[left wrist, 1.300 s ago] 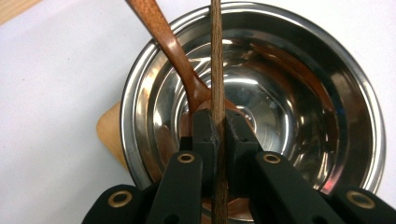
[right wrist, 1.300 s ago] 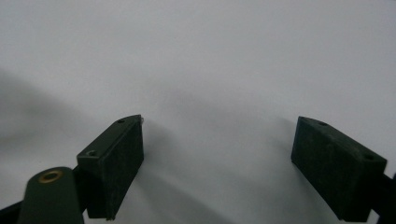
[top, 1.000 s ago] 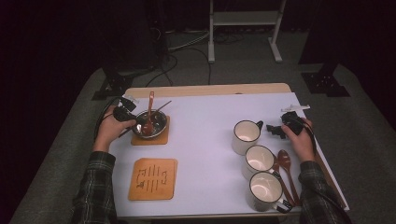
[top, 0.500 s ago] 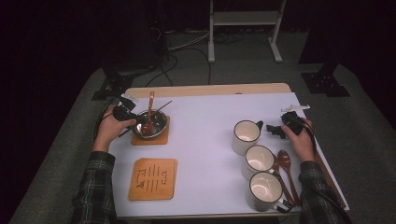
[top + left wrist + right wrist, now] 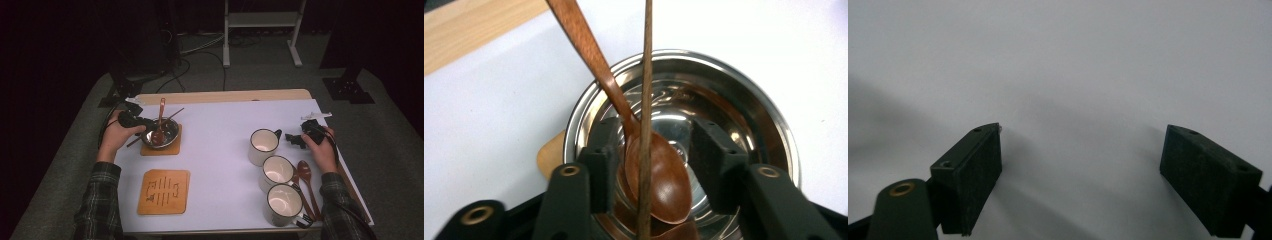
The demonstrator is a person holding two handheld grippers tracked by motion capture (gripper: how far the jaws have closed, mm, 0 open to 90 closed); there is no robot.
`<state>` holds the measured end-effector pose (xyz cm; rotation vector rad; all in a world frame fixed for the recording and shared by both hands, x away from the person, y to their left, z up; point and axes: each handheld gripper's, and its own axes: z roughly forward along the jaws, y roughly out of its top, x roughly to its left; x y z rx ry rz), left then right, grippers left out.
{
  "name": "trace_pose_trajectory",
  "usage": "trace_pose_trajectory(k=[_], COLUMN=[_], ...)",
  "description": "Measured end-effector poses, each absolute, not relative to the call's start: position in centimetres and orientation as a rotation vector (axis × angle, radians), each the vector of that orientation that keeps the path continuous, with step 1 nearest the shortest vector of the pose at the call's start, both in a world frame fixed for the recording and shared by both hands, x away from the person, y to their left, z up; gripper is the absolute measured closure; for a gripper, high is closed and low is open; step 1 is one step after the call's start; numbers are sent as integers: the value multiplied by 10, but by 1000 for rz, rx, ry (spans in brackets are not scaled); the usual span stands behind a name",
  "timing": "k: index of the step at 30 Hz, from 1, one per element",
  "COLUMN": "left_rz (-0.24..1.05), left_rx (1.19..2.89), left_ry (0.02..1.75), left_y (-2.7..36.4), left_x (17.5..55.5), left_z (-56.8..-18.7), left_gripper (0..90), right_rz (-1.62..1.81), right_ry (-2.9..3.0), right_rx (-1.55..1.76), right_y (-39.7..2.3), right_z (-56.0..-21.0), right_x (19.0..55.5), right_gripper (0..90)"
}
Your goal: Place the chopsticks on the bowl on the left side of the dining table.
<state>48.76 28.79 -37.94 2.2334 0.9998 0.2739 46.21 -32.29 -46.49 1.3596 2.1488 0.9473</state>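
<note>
A steel bowl sits on a wooden coaster at the table's left. A wooden spoon leans in it, and a thin chopstick lies across it. My left gripper reaches over the bowl's left rim. In the left gripper view the jaws have just been opening and stand apart. The spoon's head and the chopstick lie between the pads, which do not press them. My right gripper rests open at the table's right, with bare white table between its jaws.
A second wooden coaster with a carved pattern lies near the front left. Three white mugs stand in a row at the right, with wooden spoons beside them. The table's wooden far edge borders a dark floor.
Both hands stay where they were. The spoon and the chopstick rest in the bowl as before.
</note>
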Motion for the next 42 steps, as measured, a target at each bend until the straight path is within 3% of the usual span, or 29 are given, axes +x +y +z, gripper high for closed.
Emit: trace_pose_trajectory(k=[11,18,42], left_rz=[280,276,247], left_rx=[2216,2206,2206], left_ry=[986,961,907], left_y=[269,259,199], left_x=[479,472,431], left_z=[-366,-358,-348], left_gripper=[280,190,89], right_rz=[946,948,948], right_ry=[2150,2152,2156], right_rx=[1359,1362,1367], right_y=[-323,-323,-323], right_z=[-465,-465,-465], right_x=[462,462,463], right_gripper=[155,155,152])
